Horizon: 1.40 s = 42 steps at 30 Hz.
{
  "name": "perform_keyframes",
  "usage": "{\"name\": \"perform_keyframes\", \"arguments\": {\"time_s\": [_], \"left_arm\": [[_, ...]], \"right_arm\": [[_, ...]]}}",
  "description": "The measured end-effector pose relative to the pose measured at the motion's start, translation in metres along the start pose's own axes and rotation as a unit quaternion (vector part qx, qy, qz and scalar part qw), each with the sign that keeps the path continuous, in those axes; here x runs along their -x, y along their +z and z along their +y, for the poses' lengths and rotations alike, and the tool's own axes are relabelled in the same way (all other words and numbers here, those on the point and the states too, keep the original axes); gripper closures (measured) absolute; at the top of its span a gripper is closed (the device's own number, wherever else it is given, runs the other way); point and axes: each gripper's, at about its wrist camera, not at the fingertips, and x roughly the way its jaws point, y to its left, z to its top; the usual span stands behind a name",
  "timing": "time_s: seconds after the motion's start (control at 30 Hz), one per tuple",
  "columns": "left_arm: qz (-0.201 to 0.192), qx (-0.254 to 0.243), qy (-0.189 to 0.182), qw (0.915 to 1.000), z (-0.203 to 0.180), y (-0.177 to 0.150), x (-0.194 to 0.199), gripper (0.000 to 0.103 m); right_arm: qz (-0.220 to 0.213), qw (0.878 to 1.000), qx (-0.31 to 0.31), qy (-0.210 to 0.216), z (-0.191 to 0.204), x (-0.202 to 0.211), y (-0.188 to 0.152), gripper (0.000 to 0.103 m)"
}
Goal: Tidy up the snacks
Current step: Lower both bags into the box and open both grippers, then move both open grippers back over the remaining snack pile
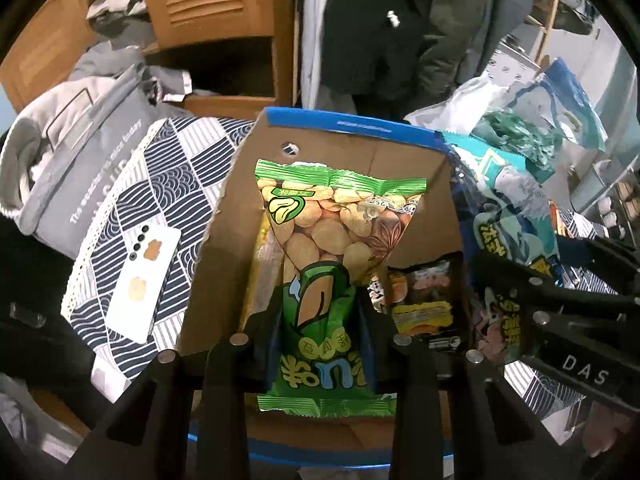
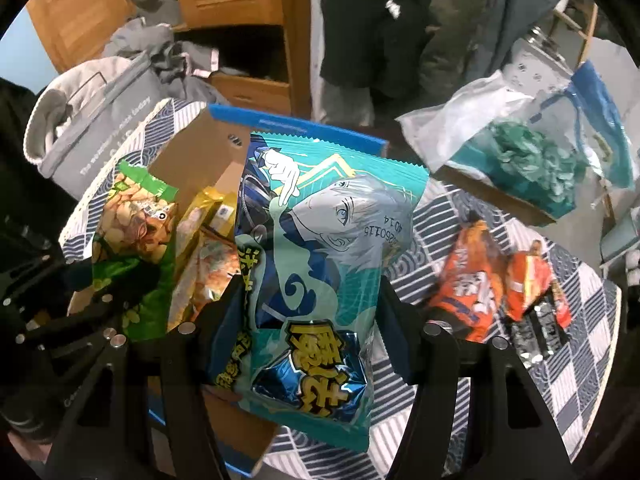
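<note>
Both grippers hold soft, crinkly bags: our left gripper [image 1: 320,320] pinches the green broad-bean packet [image 1: 336,248] low, our right gripper [image 2: 312,320] the teal chip bag [image 2: 320,260], over the cardboard box [image 1: 400,168].

The green bean packet [image 1: 320,280] hides most of the yellow packet [image 1: 262,268] behind it in the cardboard box [image 1: 224,216]. The teal anime packet [image 2: 320,260] covers the box's right wall. The orange packets [image 2: 476,280] are blurred, their print unreadable.
</note>
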Motion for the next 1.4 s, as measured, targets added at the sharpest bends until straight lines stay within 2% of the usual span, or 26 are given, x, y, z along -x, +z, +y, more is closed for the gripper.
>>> {"name": "perform_keyframes", "arguments": {"time_s": [0.33,0.4,0.47,0.6,0.67,1.13,1.4], "left_arm": [[-0.005,0.015,0.018,0.9997,0.012,0.0,0.0,0.07],[-0.004,0.017,0.021,0.9996,0.015,0.0,0.0,0.067],[-0.004,0.021,0.022,0.9995,0.017,0.0,0.0,0.059],[-0.007,0.022,0.025,0.9994,0.018,0.002,0.002,0.057],[-0.009,0.021,0.027,0.9994,0.017,0.002,0.004,0.05],[-0.027,0.003,0.024,0.9993,-0.009,0.01,0.02,0.034],[-0.027,-0.018,0.018,0.9993,-0.034,0.013,0.023,0.033]], "right_arm": [[0.012,1.0,0.009,0.024,0.017,-0.011,0.006,0.039],[0.011,1.0,0.009,0.026,0.018,-0.011,0.007,0.037],[0.009,1.0,0.007,0.025,0.019,-0.01,0.007,0.033],[0.004,1.0,0.006,0.022,0.019,-0.008,0.009,0.028],[0.003,1.0,0.001,0.022,0.017,-0.006,0.009,0.028],[-0.024,1.0,-0.012,-0.003,-0.006,0.019,0.002,0.027],[-0.032,0.999,-0.026,-0.019,-0.028,0.032,-0.005,0.027]]}}
